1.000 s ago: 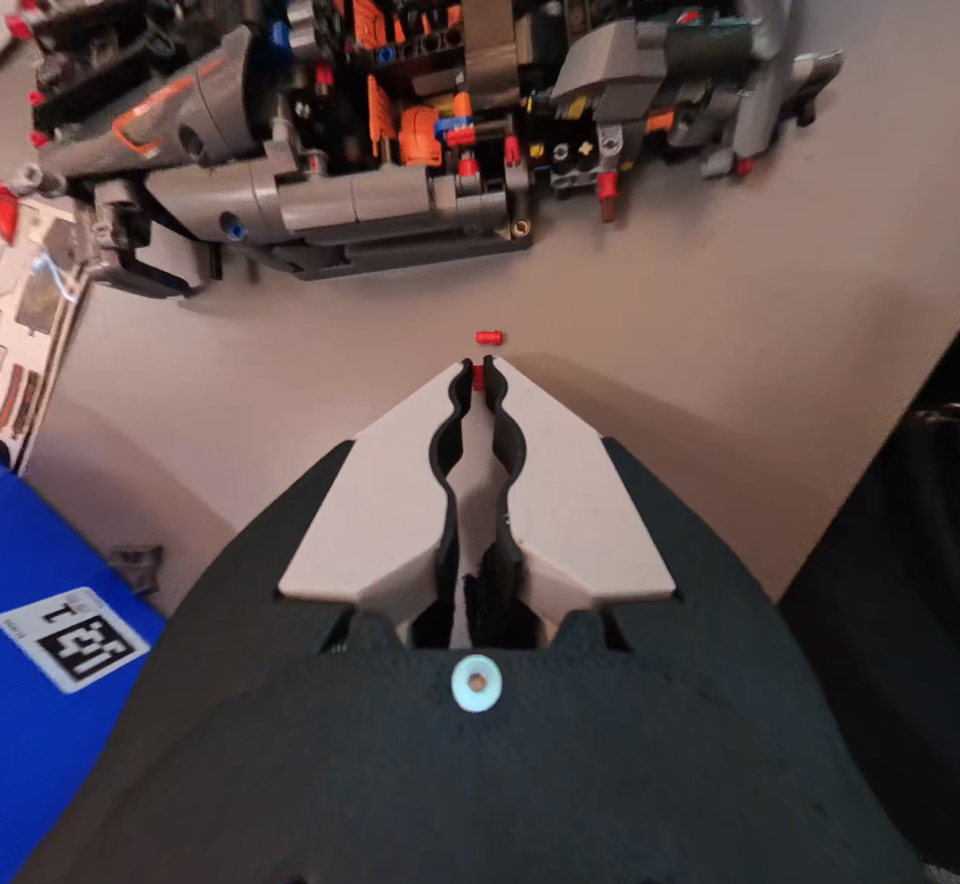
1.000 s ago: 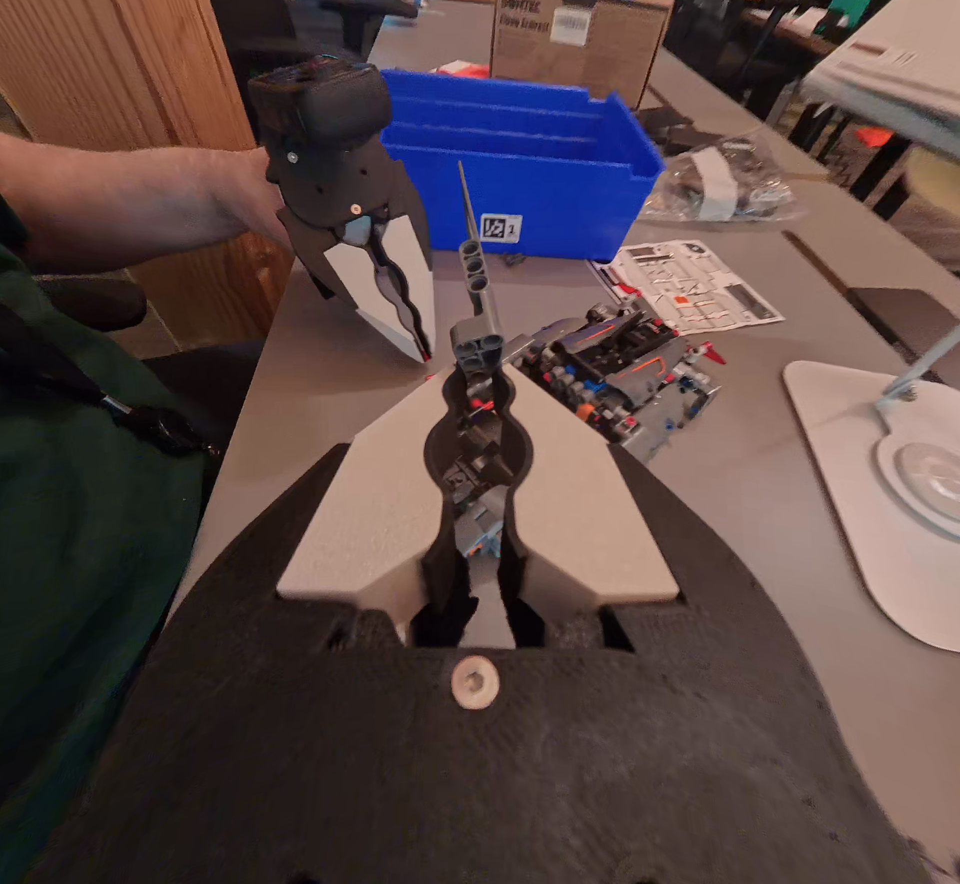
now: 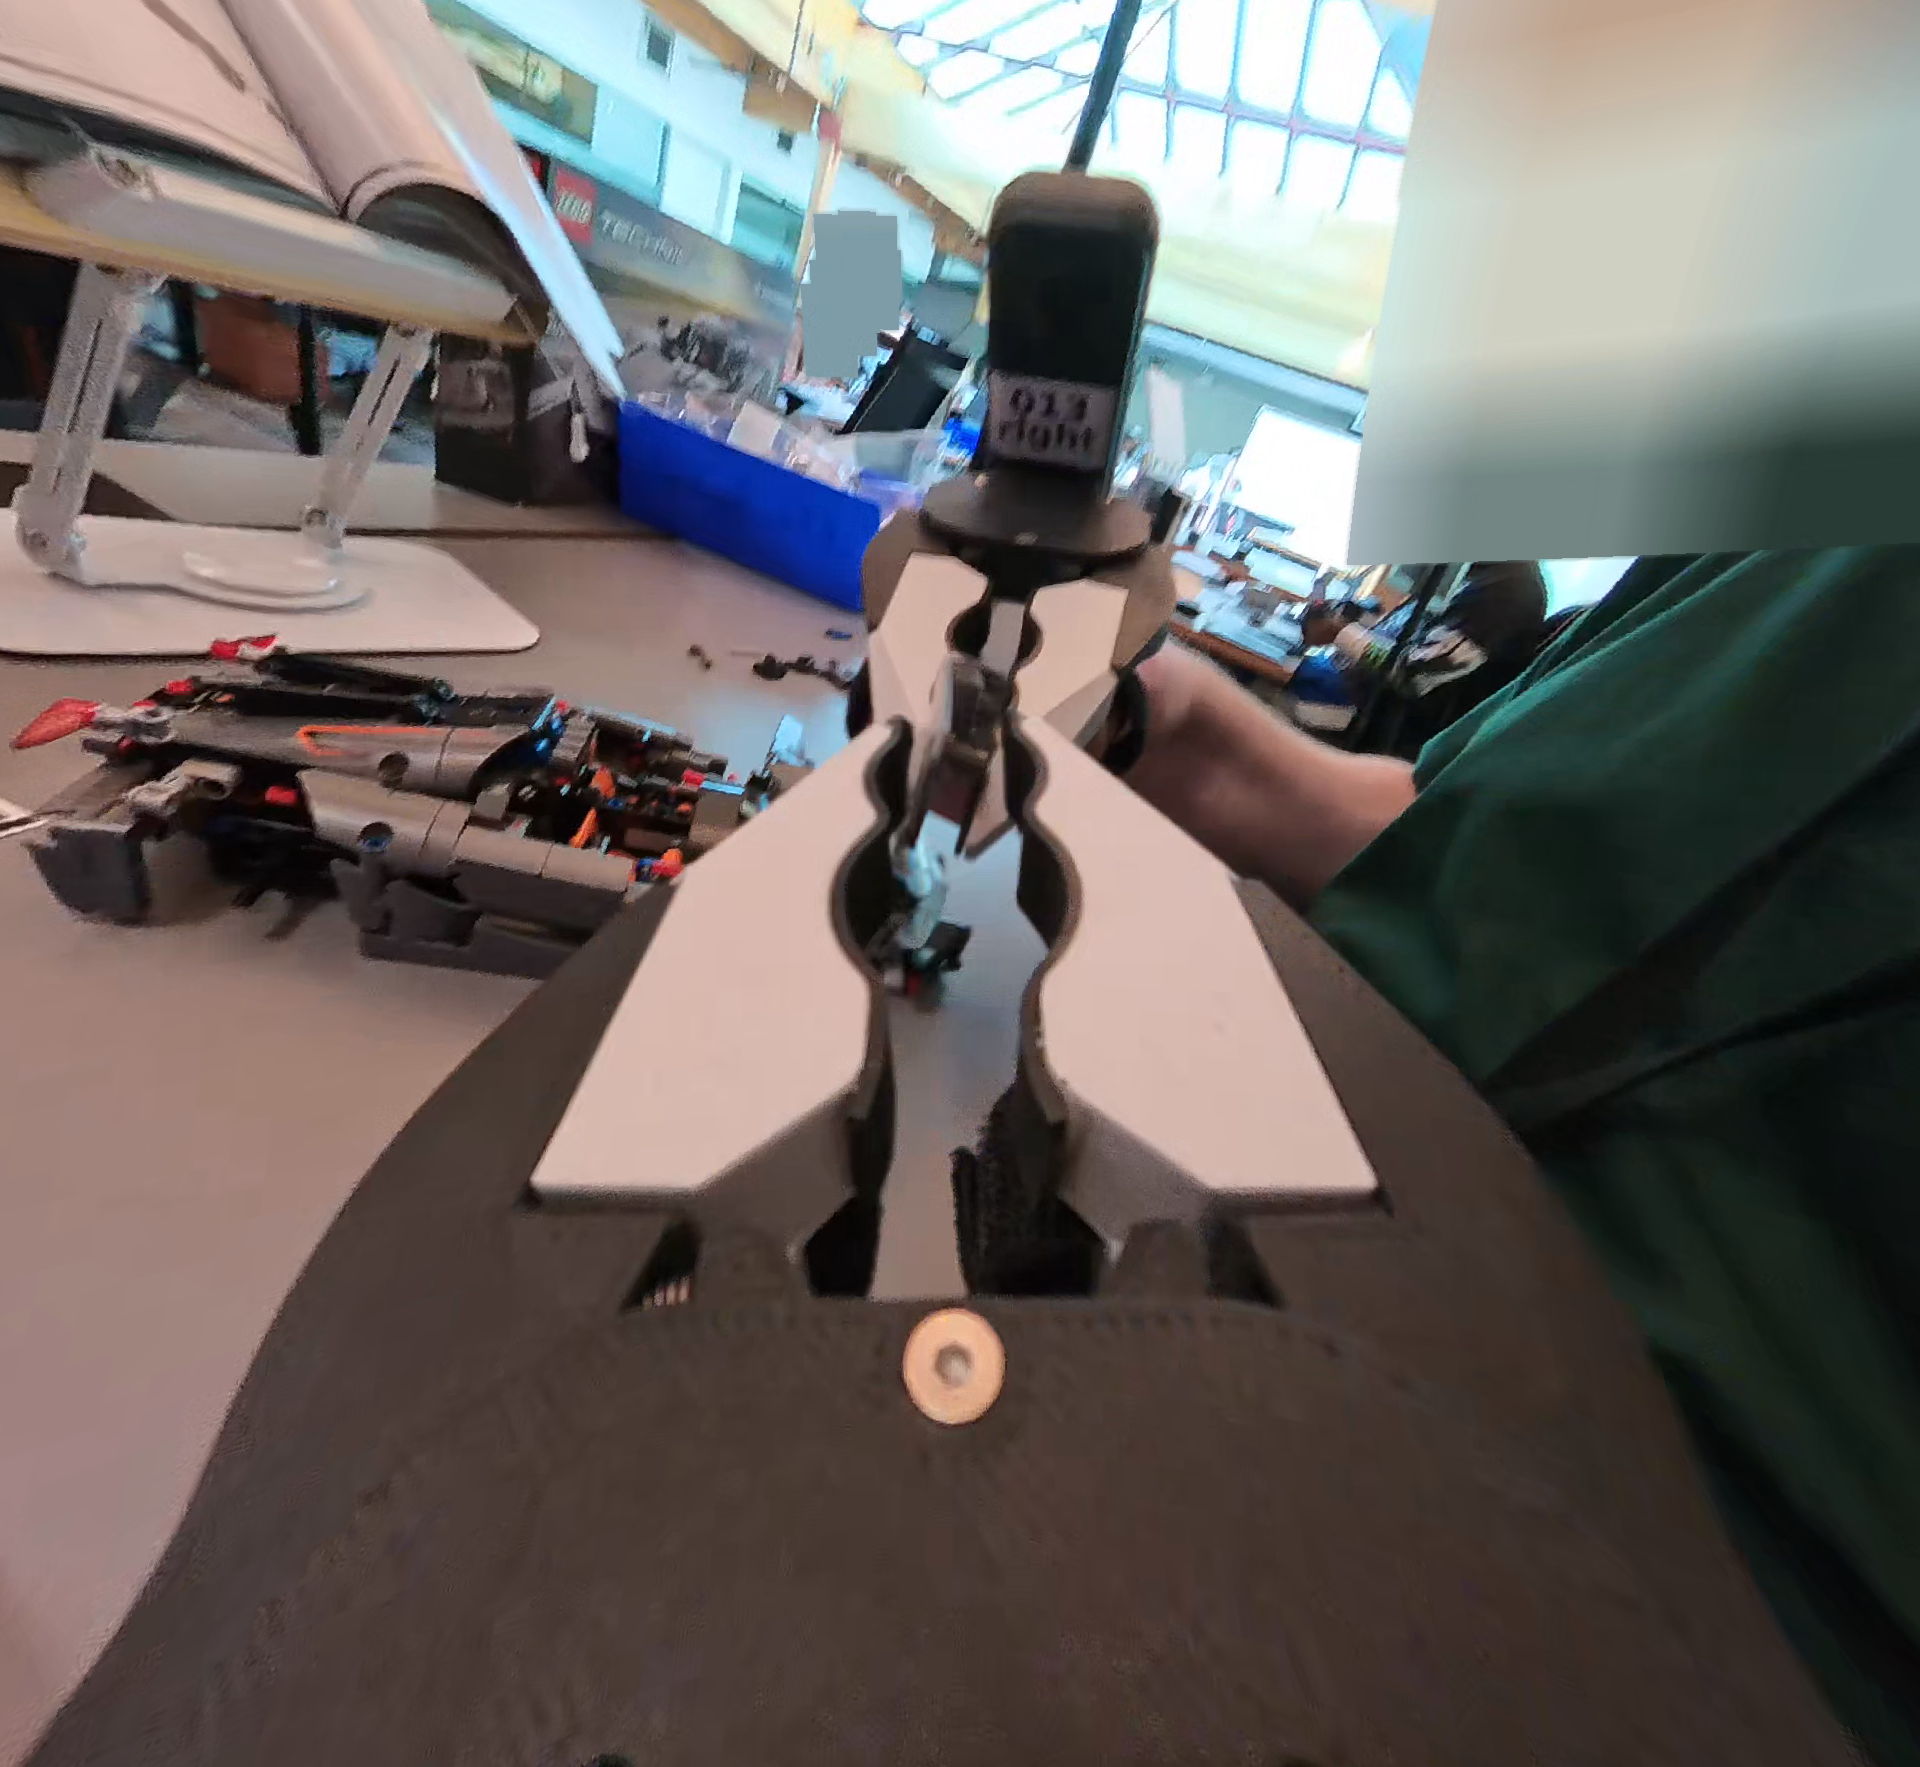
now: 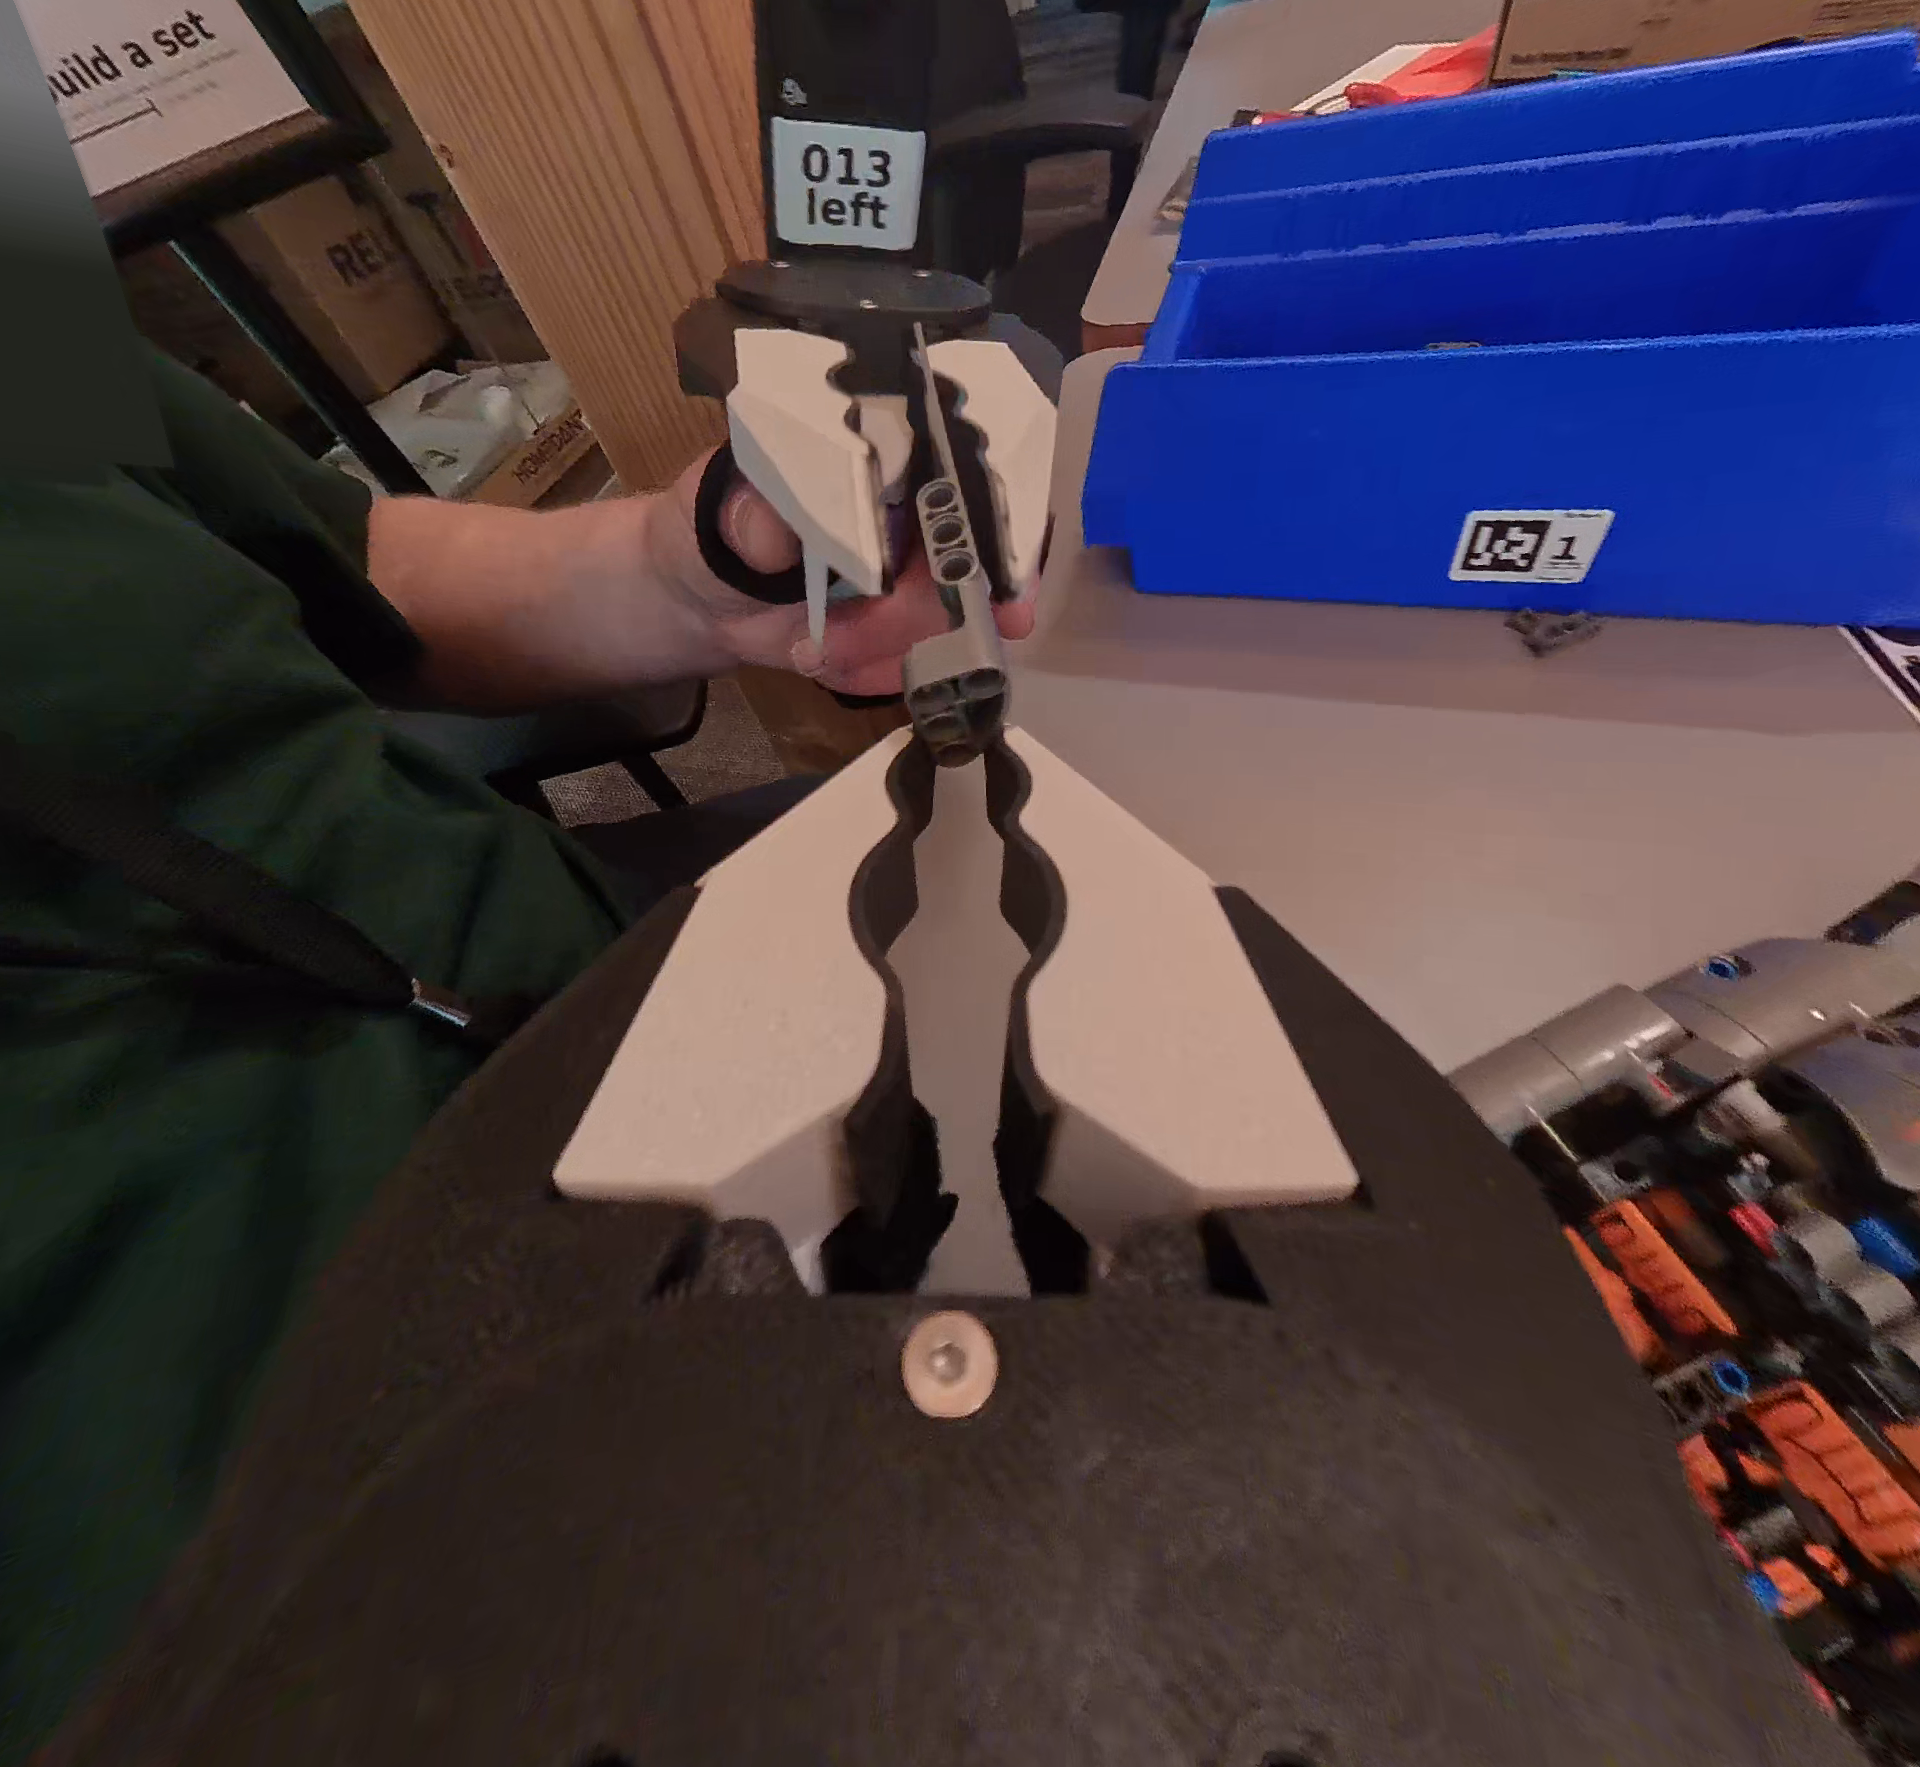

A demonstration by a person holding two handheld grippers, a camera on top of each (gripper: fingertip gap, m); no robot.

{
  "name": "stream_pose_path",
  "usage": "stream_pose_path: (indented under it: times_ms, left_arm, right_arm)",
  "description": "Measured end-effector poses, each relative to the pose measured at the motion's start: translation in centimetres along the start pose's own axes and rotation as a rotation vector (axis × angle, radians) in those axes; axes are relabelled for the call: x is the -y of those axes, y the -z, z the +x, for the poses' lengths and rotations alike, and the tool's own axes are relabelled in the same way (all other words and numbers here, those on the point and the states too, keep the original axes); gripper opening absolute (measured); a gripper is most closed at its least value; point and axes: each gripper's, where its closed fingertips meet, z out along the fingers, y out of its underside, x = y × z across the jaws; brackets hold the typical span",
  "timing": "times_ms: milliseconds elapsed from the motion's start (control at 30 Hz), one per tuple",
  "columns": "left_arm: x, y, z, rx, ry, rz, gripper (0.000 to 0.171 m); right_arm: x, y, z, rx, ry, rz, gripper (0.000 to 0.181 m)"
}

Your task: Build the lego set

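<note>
My right gripper (image 4: 958,746) is shut on a grey lego sub-assembly (image 4: 954,691), whose three-hole beam and thin axle stick out past the tips. My left gripper (image 3: 958,735) faces it tip to tip above the table, jaws apart. The sub-assembly's end (image 3: 964,709) shows in the gap between its tips; I cannot tell if they touch. No red pin shows in the left jaws. In the right wrist view the left gripper (image 4: 914,595) sits behind the beam. The right gripper's fingers (image 3: 1070,668) show in the left wrist view. The grey, black and orange lego model (image 3: 416,813) lies on the table, also at the lower right of the right wrist view (image 4: 1714,1094).
A blue parts bin (image 4: 1507,450) stands on the grey table beyond the grippers, with a small dark piece (image 4: 1553,626) in front of it. An open instruction book on a white stand (image 3: 260,574) is behind the model. Loose pieces (image 3: 790,668) lie nearby. A person's green sleeve (image 3: 1662,990) is close. The small dark piece (image 4: 1553,626) is about equally far from each gripper, around 25 cm.
The left gripper rose from over the model and turned to face the right gripper. Its jaws are wider and the red pin no longer shows. The right gripper turned toward it, still holding the sub-assembly.
</note>
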Motion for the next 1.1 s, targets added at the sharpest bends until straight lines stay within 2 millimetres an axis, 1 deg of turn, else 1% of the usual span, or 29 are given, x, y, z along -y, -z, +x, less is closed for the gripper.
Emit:
stream_pose_path:
  times_ms: [33,133,167,200,233,300,367,433,567,667,800,900,967,1033,1100]
  left_arm:
    - [0.4,0.2,0.2,-0.013,0.014,0.03,0.009]
    - [0.7,1.0,0.1,-0.008,0.029,0.07,0.006]
    - [0.7,1.4,-0.2,0.017,0.02,0.069,0.006]
    - [0.8,1.8,-0.4,0.042,0.007,0.07,0.005]
    - [0.9,2.4,-0.6,0.068,-0.013,0.074,0.005]
    - [0.7,3.6,-1.2,0.137,-0.053,0.043,0.005]
    - [-0.6,4.6,-2.5,0.232,-0.093,-0.048,0.005]
    - [-2.0,5.2,-3.5,0.293,-0.117,-0.119,0.006]
    - [-3.9,5.5,-4.5,0.333,-0.097,-0.175,0.006]
    - [-4.8,5.6,-4.8,0.349,-0.099,-0.2,0.006]
    - [-5.5,5.9,-5.3,0.357,-0.082,-0.204,0.006]
    - [-5.8,6.2,-5.5,0.347,-0.074,-0.201,0.006]
    - [-5.9,6.3,-5.6,0.341,-0.068,-0.201,0.006]
    - [-6.1,6.4,-5.8,0.338,-0.069,-0.207,0.006]
    - [-6.1,6.6,-6.0,0.339,-0.073,-0.205,0.006]
  right_arm:
    - [0.0,-0.4,-0.2,0.005,0.001,-0.006,0.007]
    - [0.2,-1.4,-0.7,0.009,-0.003,-0.009,0.008]
    - [0.2,-1.6,-0.5,-0.01,-0.002,-0.015,0.009]
    - [-0.1,-1.6,0.0,-0.054,-0.004,-0.038,0.018]
    - [-0.5,-1.3,0.7,-0.108,0.005,-0.072,0.022]
    - [-2.1,-0.8,1.4,-0.185,0.054,-0.169,0.013]
    - [-4.2,-0.6,2.3,-0.274,0.081,-0.293,0.01]
    - [-5.6,-0.8,3.3,-0.353,0.111,-0.376,0.008]
    - [-7.4,-1.1,5.4,-0.409,0.146,-0.51,0.004]
    - [-8.1,-1.7,5.7,-0.402,0.104,-0.574,0.006]
    - [-10.0,-2.0,6.1,-0.4,0.039,-0.698,0.009]
    - [-10.4,-2.1,6.4,-0.423,0.021,-0.753,0.009]
    - [-10.5,-2.0,6.9,-0.462,0.045,-0.795,0.009]
    - [-10.7,-2.4,6.9,-0.455,0.031,-0.809,0.011]
    - [-10.8,-2.5,7.2,-0.458,0.01,-0.811,0.01]
